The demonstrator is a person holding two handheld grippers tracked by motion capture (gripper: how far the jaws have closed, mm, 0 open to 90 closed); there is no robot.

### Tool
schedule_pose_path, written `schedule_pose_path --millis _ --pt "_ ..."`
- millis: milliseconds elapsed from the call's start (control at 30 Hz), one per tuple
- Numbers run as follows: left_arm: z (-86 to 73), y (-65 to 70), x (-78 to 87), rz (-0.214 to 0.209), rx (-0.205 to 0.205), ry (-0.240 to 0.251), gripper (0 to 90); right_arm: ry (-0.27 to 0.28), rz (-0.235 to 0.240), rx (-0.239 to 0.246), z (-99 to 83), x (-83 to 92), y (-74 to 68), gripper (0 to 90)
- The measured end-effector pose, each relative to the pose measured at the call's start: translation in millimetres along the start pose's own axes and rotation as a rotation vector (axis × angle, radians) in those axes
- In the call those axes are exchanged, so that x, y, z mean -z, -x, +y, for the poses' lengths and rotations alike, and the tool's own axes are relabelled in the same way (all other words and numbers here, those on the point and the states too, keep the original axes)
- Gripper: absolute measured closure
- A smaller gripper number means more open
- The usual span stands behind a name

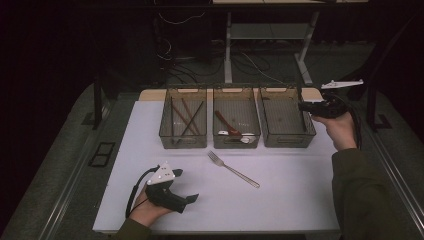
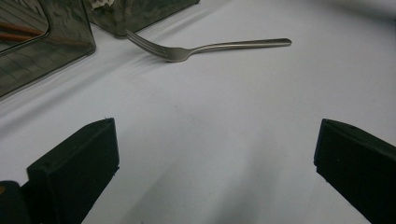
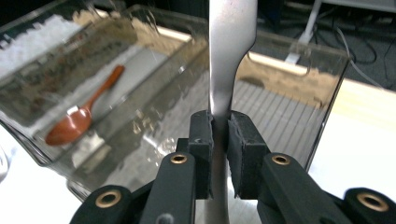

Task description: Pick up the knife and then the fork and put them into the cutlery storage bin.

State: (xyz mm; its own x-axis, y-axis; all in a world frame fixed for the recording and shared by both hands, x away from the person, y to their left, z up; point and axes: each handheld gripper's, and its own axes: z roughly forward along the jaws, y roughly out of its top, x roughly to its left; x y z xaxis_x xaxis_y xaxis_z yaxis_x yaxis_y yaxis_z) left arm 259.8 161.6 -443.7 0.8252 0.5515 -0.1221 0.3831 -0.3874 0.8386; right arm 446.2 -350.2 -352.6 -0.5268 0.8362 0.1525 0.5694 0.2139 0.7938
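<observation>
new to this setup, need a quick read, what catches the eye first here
Three clear bins sit in a row at the far side of the white table. The right hand-held gripper, over the rightmost bin, is shut on a flat metal utensil. A silver fork lies alone on the table in front of the bins, and the left hand-held gripper rests open nearby.

Right tongs [image 3: 220, 140] clamp a metal utensil handle [image 3: 229, 56] above the bin [image 3: 299, 116].
</observation>
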Motion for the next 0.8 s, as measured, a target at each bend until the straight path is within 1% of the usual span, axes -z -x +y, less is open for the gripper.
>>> schedule_pose_path --millis 167,267,367,467,567,633,800 --pt "0.1 0.6 -0.3 -0.001 -0.004 0.000 0.0 -0.060 -0.004 -0.008 -5.6 -11.7 2.5 79.7" --pt "-0.1 0.3 0.0 -0.001 -0.003 -0.001 0.0 -0.097 -0.016 -0.005 -7.5 -17.4 2.1 79.7" --pt "-0.2 0.4 0.1 0.000 0.000 0.001 0.0 -0.147 -0.008 -0.011 -8.7 -22.7 2.0 79.6" --pt "-0.2 0.5 -0.2 -0.001 -0.003 -0.002 0.0 -0.209 -0.025 -0.015 -10.1 -28.9 0.7 79.6" --pt "-0.1 0.5 -0.2 -0.002 -0.004 -0.002 0.0 -0.254 -0.037 -0.020 -12.4 -34.7 0.2 79.6" --pt "-0.2 0.4 -0.2 -0.002 -0.002 -0.001 0.0 -0.273 -0.039 -0.009 -13.7 -38.1 -0.1 79.6" --pt "-0.3 0.3 -0.4 -0.002 -0.001 -0.001 0.0 -0.298 -0.043 0.020 -12.2 -43.3 -4.0 79.5"
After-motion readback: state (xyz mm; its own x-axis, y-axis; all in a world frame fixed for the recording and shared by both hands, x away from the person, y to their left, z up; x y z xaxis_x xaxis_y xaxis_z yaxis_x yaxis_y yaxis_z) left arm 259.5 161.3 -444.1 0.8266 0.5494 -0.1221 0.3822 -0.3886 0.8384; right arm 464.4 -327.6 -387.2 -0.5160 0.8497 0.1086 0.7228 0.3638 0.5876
